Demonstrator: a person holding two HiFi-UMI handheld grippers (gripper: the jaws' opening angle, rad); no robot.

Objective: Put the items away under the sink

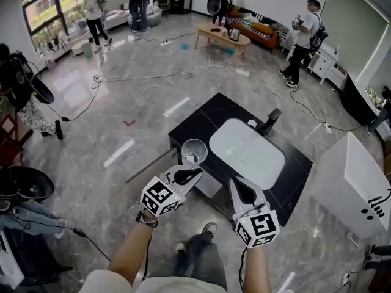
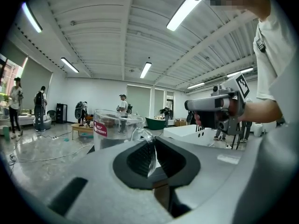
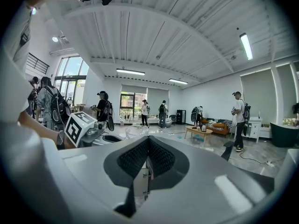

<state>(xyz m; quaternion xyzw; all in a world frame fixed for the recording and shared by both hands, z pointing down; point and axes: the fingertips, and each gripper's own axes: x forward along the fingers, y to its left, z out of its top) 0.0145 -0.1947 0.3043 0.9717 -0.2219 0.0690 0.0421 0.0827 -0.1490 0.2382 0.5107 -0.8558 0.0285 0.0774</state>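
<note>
Jug first: the left tool (image 1: 193,172) is clamping its jaws nearly together on the thin curved handle (image 2: 149,149) of a clear glass measuring jug (image 1: 194,151). The jug is hanging just ahead of the tool's tips, upright, its red label facing the left gripper view. Gripping by the handle is keeping the fragile glass wall clear of the pads and letting the jug stay level, which I judge suits carrying it. In the head view it is hovering over the near left corner of the black bench (image 1: 197,122), just beside the white sink basin (image 1: 247,154), not yet stowed below. A dark faucet (image 1: 269,120) is standing at the basin's far edge.

Moving right, the right tool (image 1: 236,183) is pointing over the bench's near edge with its ribbed pads pressed together and nothing between them; its own view is confirming that. It is riding alongside the left one, probably free to open or steady a cabinet door. The space under the sink is mostly hidden behind both tools, so I cannot tell whether it is open.
</note>
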